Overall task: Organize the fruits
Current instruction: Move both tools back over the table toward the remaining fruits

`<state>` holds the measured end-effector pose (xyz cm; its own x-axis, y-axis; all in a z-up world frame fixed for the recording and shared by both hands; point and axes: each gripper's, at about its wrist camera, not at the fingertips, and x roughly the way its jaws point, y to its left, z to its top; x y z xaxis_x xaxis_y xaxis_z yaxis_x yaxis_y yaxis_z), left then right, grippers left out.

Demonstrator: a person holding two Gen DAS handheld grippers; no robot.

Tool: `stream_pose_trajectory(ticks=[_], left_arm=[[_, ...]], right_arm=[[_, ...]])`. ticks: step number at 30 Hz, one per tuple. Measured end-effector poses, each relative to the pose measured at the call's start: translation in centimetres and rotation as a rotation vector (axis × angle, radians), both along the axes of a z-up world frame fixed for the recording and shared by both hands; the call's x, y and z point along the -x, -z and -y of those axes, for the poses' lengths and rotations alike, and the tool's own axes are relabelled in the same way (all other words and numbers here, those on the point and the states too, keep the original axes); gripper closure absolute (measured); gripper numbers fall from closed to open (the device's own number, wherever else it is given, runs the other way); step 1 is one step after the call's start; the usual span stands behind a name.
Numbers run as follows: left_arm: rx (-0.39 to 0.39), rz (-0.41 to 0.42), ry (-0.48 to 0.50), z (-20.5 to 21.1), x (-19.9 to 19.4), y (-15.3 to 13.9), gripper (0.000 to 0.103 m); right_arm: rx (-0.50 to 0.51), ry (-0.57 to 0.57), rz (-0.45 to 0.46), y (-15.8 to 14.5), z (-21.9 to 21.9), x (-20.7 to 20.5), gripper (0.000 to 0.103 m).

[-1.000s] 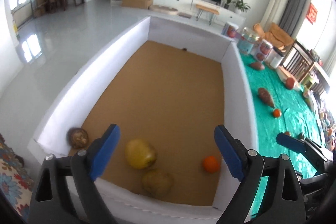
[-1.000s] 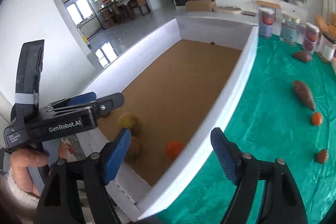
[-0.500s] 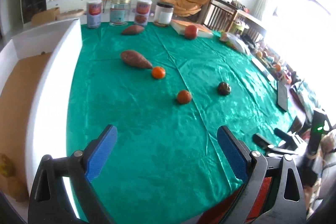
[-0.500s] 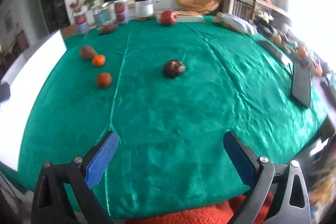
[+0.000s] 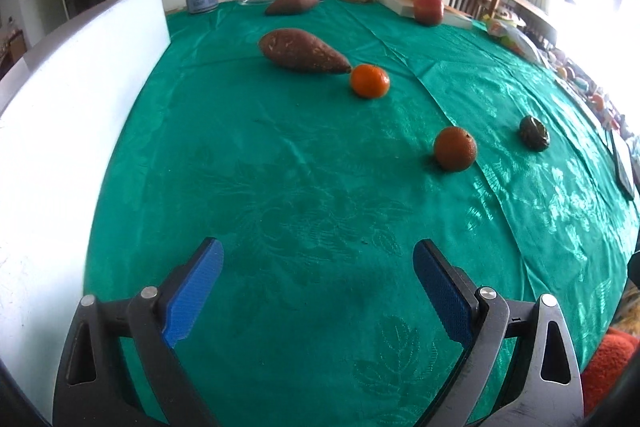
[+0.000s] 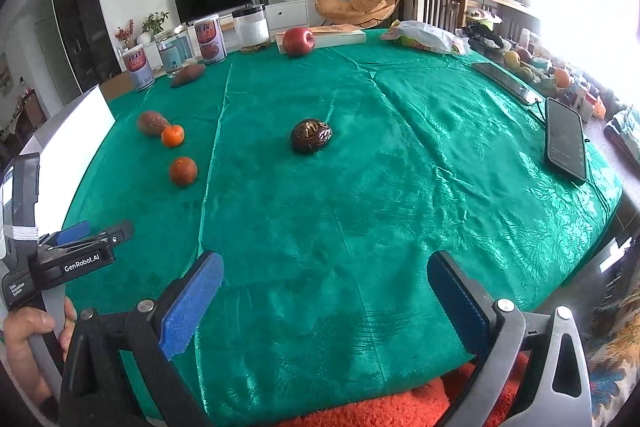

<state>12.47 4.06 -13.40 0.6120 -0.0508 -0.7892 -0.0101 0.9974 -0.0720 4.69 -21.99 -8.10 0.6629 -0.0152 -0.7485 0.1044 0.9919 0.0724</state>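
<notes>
Over the green cloth I hold both claws, left gripper and right gripper, wide and empty, its jaws just opened, ready for 2 oranges.

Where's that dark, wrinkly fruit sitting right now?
The dark wrinkled fruit lies alone mid-table on the green tablecloth, right of the two oranges and nearer than the red apple.

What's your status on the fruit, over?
Left gripper open, empty. Right gripper just opened, empty. Two oranges on green cloth, path clear.
</notes>
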Motion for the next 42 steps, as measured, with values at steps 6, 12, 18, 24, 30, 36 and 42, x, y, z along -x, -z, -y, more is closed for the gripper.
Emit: stream_pose_trajectory(ticks=[6, 12, 18, 24, 30, 36, 42], left_arm=[[-0.041, -0.016, 0.018, 1.0, -0.6, 0.4, 0.004], [-0.063, -0.026, 0.035, 1.4, -0.8, 0.6, 0.002], [-0.063, -0.025, 0.035, 1.5, -0.8, 0.6, 0.001], [-0.063, -0.026, 0.035, 1.5, -0.8, 0.6, 0.001], [-0.063, -0.026, 0.035, 1.5, -0.8, 0.6, 0.001], [-0.063, -0.026, 0.036, 1.5, -0.8, 0.6, 0.001], [-0.063, -0.026, 0.036, 1.5, -0.9, 0.6, 0.001]], right_arm=[[-0.003, 0.005, -0.001, 0.2, 0.1, 0.0, 0.002], [-0.003, 0.006, -0.004, 0.2, 0.1, 0.0, 0.002], [-0.01, 0.004, -0.002, 0.2, 0.2, 0.0, 0.002], [-0.029, 0.003, 0.001, 0.2, 0.5, 0.1, 0.002], [-0.039, 0.001, 0.003, 0.2, 0.5, 0.1, 0.002], [-0.045, 0.001, 0.002, 0.2, 0.6, 0.1, 0.002], [-0.046, 0.001, 0.001, 0.2, 0.6, 0.1, 0.002]])
